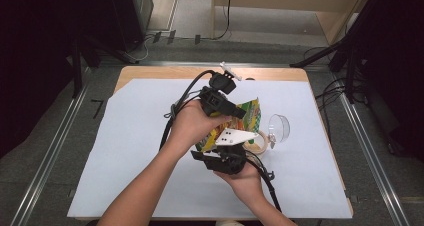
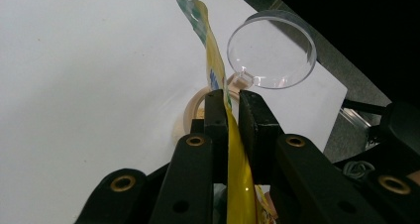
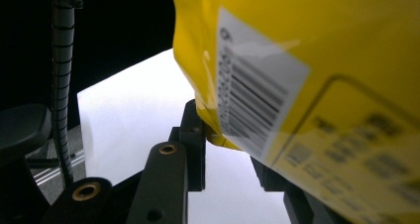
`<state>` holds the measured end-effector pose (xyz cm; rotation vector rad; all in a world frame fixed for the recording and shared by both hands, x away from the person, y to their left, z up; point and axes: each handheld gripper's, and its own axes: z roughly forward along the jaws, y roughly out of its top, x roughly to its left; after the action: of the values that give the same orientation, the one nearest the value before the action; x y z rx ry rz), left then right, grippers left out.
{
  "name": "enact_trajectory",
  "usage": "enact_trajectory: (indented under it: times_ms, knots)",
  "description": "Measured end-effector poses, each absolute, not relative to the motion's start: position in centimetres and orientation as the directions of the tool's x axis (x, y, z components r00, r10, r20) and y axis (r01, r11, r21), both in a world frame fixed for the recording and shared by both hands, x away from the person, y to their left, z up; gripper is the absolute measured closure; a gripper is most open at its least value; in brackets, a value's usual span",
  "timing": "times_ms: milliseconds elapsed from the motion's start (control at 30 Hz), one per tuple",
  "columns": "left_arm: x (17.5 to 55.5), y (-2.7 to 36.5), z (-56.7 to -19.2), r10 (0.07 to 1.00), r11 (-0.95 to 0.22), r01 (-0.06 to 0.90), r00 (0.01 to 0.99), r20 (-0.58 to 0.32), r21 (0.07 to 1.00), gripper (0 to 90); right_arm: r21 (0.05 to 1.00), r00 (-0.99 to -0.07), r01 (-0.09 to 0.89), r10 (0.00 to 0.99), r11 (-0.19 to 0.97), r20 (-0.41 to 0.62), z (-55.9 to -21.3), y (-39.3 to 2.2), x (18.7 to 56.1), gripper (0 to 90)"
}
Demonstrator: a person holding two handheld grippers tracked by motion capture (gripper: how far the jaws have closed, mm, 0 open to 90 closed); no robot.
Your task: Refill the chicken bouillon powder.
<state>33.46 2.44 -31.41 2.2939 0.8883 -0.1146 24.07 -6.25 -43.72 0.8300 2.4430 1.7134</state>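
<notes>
left tool (image 2: pixel 233 110) clamps yellow bag (image 2: pixel 237 174) | barcode (image 3: pixel 252 110) (right gripper view)

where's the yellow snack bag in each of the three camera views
High view: yellow snack bag at centre, held between the two hands.
Left gripper view: edge-on strip pinched in the left tool, running up the middle.
Right gripper view: barcoded back across the upper right.
Shared landmark: the white sheet.

pouch (image 1: pixel 250 117) above tape roll (image 1: pixel 259 142), lid (image 1: pixel 279 126) right
</notes>
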Motion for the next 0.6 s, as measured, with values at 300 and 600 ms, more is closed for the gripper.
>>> enact_trajectory:
  times_ms: [300,600]
  knots:
    - [33.52,2.39,-31.43,0.567,-0.543,0.631,0.762,-0.312,0.554,83.2,0.884,-0.855,0.398,0.448,0.245,0.261,-43.71,-6.3,24.08,71.5]
    - [33.55,2.24,-31.3,0.566,-0.552,0.628,0.765,-0.306,0.549,83.1,0.884,-0.854,0.402,0.447,0.24,0.267,-43.63,-6.35,24.04,71.6]
